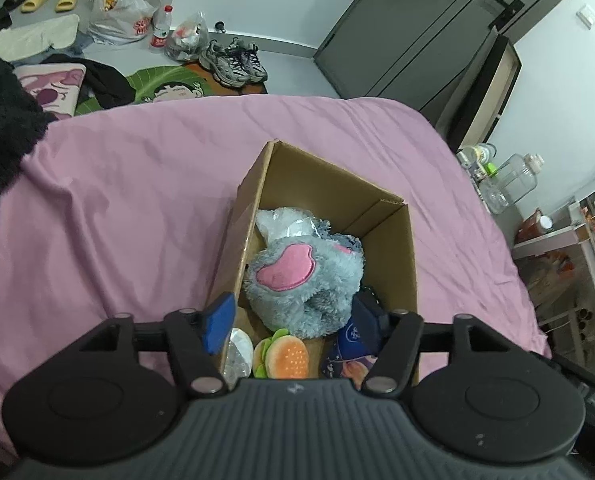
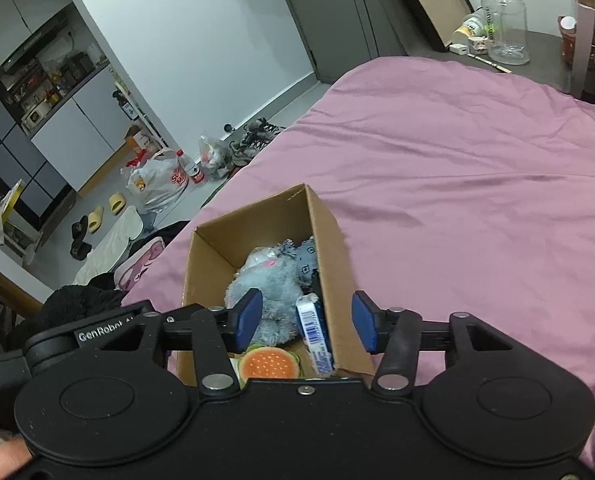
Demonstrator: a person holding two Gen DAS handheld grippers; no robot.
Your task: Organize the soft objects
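Note:
An open cardboard box (image 1: 321, 176) stands on the pink bedsheet (image 1: 137, 200). In it lie a grey plush toy (image 1: 301, 280) with a pink patch, a burger-shaped plush (image 1: 285, 356), a clear plastic bag (image 1: 281, 224) and a dark blue packet (image 1: 357, 340). My left gripper (image 1: 293, 320) is open and empty just above the box's near end. The same box (image 2: 257, 216) shows in the right wrist view with the grey plush (image 2: 273, 292), the burger plush (image 2: 267, 362) and a blue-white packet (image 2: 315, 332). My right gripper (image 2: 305, 320) is open and empty above the box's near end.
A black fluffy garment (image 1: 1, 132) lies on the bed's left edge. On the floor beyond are sneakers (image 1: 233, 60), plastic bags (image 1: 117, 16), a water bottle (image 1: 161, 26), slippers (image 1: 49, 0) and cushions (image 1: 53, 84). A clear jug (image 2: 503, 24) stands on a bedside surface at right.

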